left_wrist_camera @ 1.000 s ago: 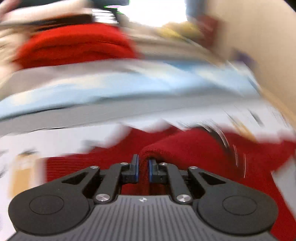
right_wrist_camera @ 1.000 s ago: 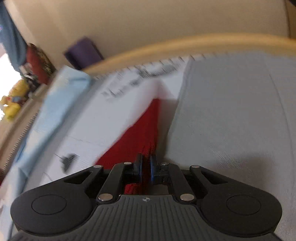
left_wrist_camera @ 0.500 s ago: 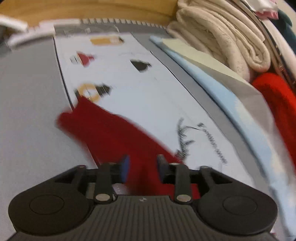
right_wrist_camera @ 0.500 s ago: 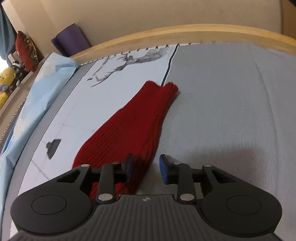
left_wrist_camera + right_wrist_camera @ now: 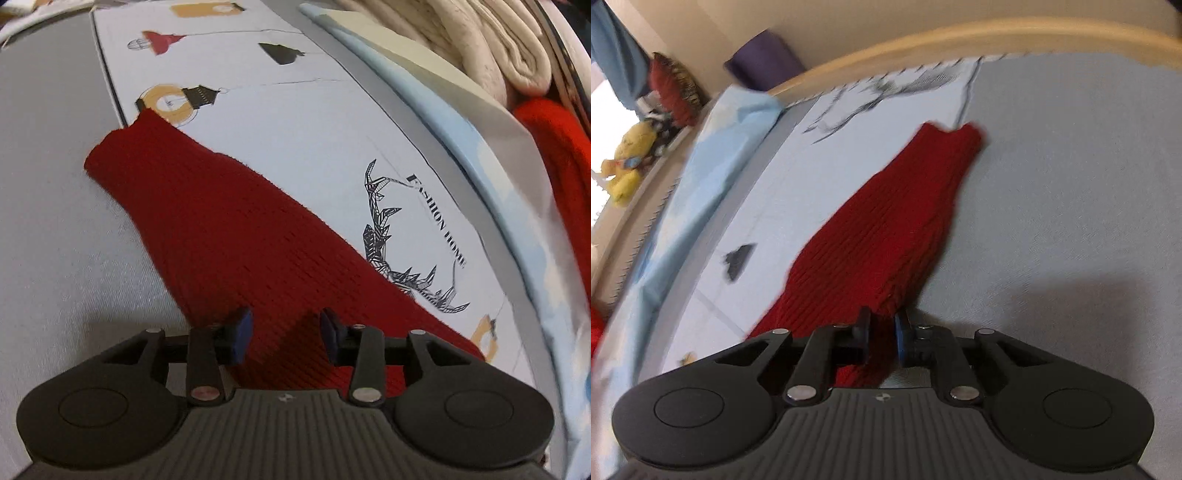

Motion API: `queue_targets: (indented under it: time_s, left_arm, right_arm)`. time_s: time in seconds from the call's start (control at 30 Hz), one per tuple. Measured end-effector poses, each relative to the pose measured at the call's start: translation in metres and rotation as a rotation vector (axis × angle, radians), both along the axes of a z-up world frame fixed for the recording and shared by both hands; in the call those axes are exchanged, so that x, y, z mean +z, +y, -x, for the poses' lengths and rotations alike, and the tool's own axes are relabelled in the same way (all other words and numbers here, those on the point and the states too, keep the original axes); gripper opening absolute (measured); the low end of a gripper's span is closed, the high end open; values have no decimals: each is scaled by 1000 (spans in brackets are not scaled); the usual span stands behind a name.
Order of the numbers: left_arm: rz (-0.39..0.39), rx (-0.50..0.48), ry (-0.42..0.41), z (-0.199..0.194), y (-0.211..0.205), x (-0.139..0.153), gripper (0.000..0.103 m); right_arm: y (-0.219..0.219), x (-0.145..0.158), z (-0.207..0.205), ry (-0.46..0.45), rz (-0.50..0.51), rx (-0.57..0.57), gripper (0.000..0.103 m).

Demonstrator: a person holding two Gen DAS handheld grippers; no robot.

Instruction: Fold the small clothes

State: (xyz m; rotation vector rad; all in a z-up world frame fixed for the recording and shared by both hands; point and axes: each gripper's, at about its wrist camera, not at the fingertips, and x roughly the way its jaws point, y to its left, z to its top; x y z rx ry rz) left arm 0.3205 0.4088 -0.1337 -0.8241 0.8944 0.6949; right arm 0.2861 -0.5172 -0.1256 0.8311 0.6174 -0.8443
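Red knit (image 5: 229,236) lies long and flat on bed (image 5: 62,240), frame centre; looks part-folded, cross fold left. Left claw (image 5: 282,330) spreading, over knit, no grip. Right claw (image 5: 882,334) closing on knit's near edge.

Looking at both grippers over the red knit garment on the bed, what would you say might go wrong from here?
1. The right gripper is closing on one edge of the red knit garment; a thin pinch could slip when lifted.
2. The left gripper is opening with knit between its fingers but not gripped, so a pull from the right alone might drag the garment askew.
3. The printed sheet beneath could get pinched too.
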Motion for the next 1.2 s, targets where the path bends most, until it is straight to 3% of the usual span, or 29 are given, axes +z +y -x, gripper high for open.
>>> queue_targets:
  time_s: [0.1, 0.3, 0.4, 0.47, 0.5, 0.53, 0.57, 0.67, 0.73, 0.83, 0.93, 1.03, 1.13, 1.2]
  left_arm:
    - [-8, 5, 19, -3, -2, 1, 43]
    - [-35, -51, 1, -18, -22, 12, 44]
    - [11, -12, 41, -11, -18, -4, 32]
    - [-6, -29, 64, -14, -20, 2, 33]
    - [-21, -46, 66, -16, -24, 7, 34]
    - [-27, -59, 58, -16, -28, 10, 36]
    - [-23, -64, 50, -16, -31, 12, 36]
    - [8, -48, 51, -13, -39, 13, 36]
    - [-3, -73, 61, -15, -47, 14, 36]
    - [-30, -99, 68, -17, -53, 15, 36]
    - [-3, -96, 79, -14, -50, 6, 36]
    - [-12, -123, 84, -14, -52, 4, 36]
    - [-21, -121, 86, -13, -54, 12, 36]
    - [-22, -121, 70, -11, -57, 21, 36]
  right_arm:
    - [1, 1, 8, 26, -21, -75, 12]
    - [6, 4, -5, 25, 6, 15, 23]
    - [1, -1, -7, 40, 42, 45, 21]
    - [3, 4, -13, 67, 50, 55, 25]
    - [8, 8, -19, 88, 51, 87, 31]
    - [13, 11, -26, 95, 55, 129, 46]
    - [20, 16, -30, 100, 75, 161, 49]
    - [45, 30, -38, 136, 108, 223, 50]
    - [65, 33, -40, 155, 80, 256, 50]
    - [110, 40, -50, 221, 132, 389, 49]
    - [149, 51, -51, 168, 187, 512, 48]
    - [180, 48, -55, 112, 178, 687, 48]
    - [205, 28, -65, 194, 148, 871, 49]
    - [210, 11, -65, 303, 177, 901, 49]
